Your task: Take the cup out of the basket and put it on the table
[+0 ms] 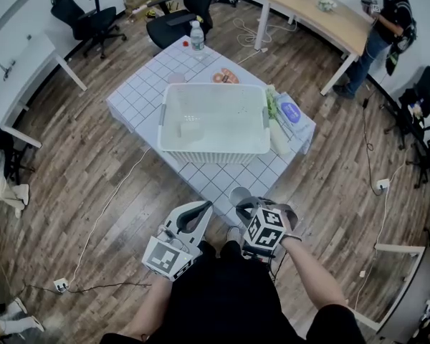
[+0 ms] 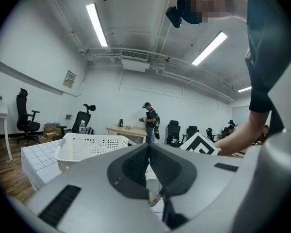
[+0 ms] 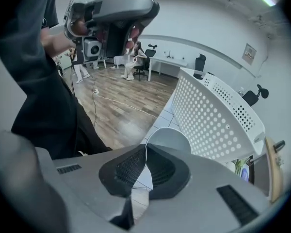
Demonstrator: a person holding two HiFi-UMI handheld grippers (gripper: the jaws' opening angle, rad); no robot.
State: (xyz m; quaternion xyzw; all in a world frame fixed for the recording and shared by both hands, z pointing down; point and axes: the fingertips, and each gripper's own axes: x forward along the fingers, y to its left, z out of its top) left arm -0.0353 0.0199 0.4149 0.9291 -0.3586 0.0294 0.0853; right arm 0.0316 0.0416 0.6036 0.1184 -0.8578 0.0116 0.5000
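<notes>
Right gripper point(image 3: 145, 147) tight on cup point(image 3: 170, 139) rim

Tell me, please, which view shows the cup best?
The right gripper view: the cup is large, rim in its jaws. The head view shows it small at the table corner; the left gripper view, a sliver.

Your left gripper point(image 2: 149, 150) fills the near foreground, grey, its dark pads pressed together with nothing between them; through the gap below the pads a pale cup point(image 2: 153, 193) shows beyond; to the left a white perforated basket point(image 2: 89, 147) stands on a white tiled table point(image 2: 36, 160); to the right your right gripper point(image 2: 200, 144) shows only its marker cube, your forearm point(image 2: 245, 130) reaching in behind it; far off, a person point(image 2: 150, 122) stands by a wooden table point(image 2: 123, 129); a black office chair point(image 2: 25, 120) stands at the far left; strip lights point(image 2: 97, 24) cross the ceiling.
</notes>
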